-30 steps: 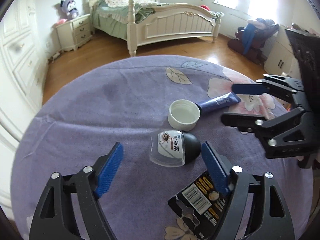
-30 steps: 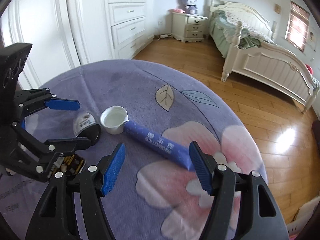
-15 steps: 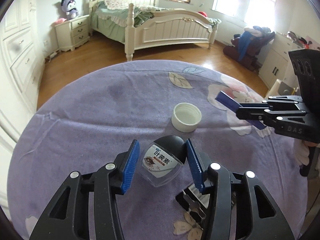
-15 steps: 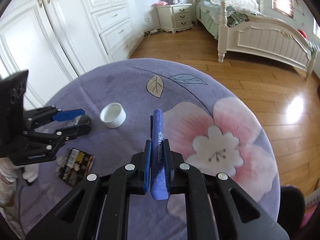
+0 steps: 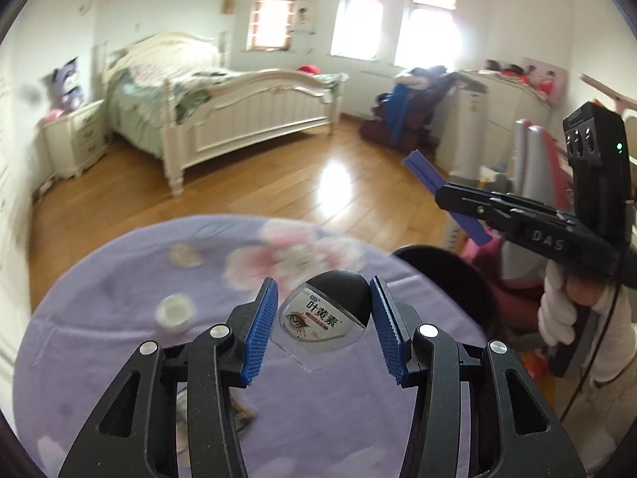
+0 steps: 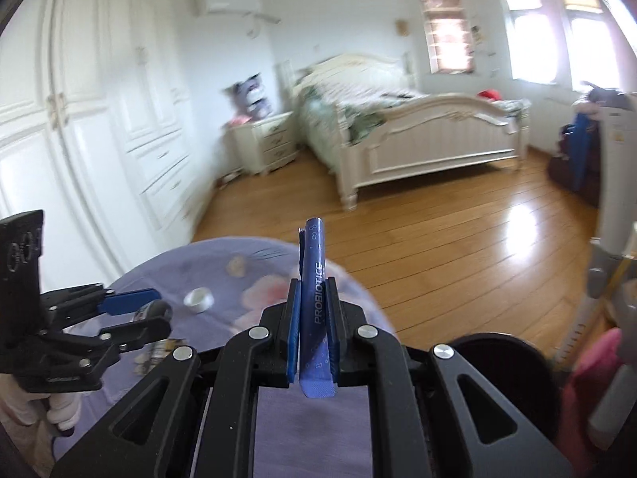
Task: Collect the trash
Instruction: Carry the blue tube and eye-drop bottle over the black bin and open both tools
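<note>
White bed (image 5: 239, 107), nightstand (image 5: 75, 139), wardrobe (image 6: 79, 119), wooden floor (image 5: 278, 183).

A blue sachet stick (image 6: 314, 279) printed PROBIOTICS stands nearly upright, pinched by its lower half in the right tongs (image 6: 313, 342), held in the air beyond the bench (image 5: 119, 358) edge. A clear blister pack (image 5: 324, 314) with a black dome and an eye-printed label sits tilted between the left tongs (image 5: 323, 330), lifted above the purple floral bench. A white cap (image 5: 175, 312) lies open side up toward the bench's left side.
</note>
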A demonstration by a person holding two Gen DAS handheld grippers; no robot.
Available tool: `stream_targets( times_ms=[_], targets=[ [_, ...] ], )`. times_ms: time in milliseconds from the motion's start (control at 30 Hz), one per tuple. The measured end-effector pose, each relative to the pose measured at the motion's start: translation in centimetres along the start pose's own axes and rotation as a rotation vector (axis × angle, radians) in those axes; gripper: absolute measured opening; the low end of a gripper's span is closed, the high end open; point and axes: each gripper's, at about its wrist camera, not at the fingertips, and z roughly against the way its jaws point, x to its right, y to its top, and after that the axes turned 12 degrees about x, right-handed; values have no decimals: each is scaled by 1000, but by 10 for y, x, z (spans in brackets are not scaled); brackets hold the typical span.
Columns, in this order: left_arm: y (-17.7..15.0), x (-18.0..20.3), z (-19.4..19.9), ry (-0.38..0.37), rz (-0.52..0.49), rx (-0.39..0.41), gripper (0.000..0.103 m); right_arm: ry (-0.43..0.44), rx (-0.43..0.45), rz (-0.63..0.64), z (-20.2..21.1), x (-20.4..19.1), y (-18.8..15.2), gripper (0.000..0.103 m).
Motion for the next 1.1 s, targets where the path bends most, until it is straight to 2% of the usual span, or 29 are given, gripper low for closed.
stream_targets(
  times_ms=[200, 400, 633, 867, 967, 1000, 1033, 1067, 1100],
  targets=[
    [10, 63, -39, -162, 22, 18, 48, -188, 47, -15, 35, 55, -16, 12],
    [7, 115, -88, -289, 35, -33, 48, -278, 14, -61, 46, 99, -37, 12],
    [-3, 151, -127, -318, 5, -97, 48, -306, -1, -129, 58, 141, -60, 12],
    [-6, 171, -156, -318, -18, -132, 49, -331, -12, -148, 55, 158, -73, 13],
    [-4, 182, -167, -295, -51, -134, 51, -357, -23, -160, 54, 167, -76, 23],
    [-2, 183, -167, -287, -62, -133, 62, -354, -34, -167, 53, 168, -77, 41],
    [-1, 186, -166, -279, -72, -127, 69, -357, -39, -173, 54, 169, -78, 62],
    [0, 187, -164, -273, -77, -112, 79, -362, -31, -175, 56, 171, -79, 69],
    [2, 187, -160, -271, -80, -99, 82, -361, -15, -177, 59, 169, -79, 75]
  ],
)
